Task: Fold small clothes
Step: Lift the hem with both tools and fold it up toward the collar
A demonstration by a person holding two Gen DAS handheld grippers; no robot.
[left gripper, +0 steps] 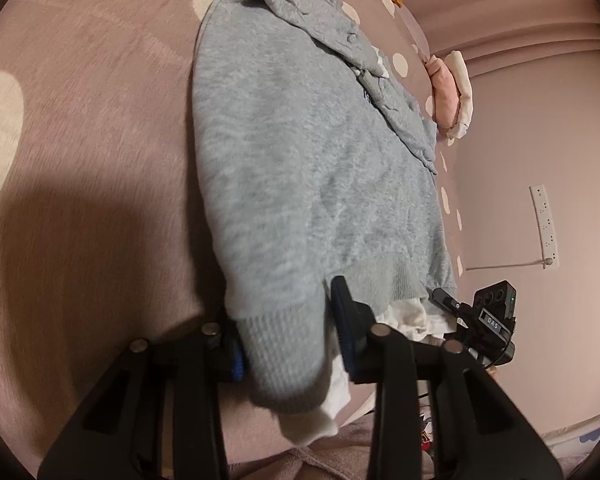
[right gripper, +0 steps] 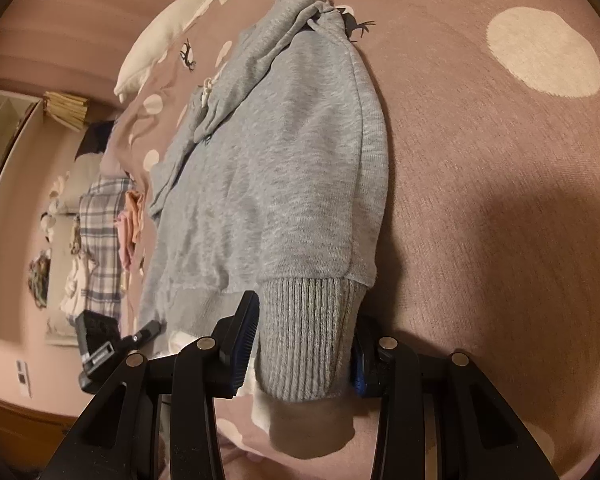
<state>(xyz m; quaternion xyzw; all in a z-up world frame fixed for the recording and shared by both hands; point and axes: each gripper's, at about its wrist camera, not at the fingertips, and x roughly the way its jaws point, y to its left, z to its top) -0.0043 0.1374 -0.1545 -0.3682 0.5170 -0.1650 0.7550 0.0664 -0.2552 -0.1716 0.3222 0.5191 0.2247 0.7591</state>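
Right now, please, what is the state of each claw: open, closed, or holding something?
Left claw: closed on the ribbed cuff of the grey sweater.
Right claw: closed on the sweater's other ribbed cuff.

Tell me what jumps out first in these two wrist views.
The grey sweatshirt dominates both views, spread on a pink bedcover with pale dots. Each gripper straddles a ribbed cuff at the near edge: the left gripper around one, the right gripper around the other, fingers either side with the cloth between. White fabric peeks out under the hem.
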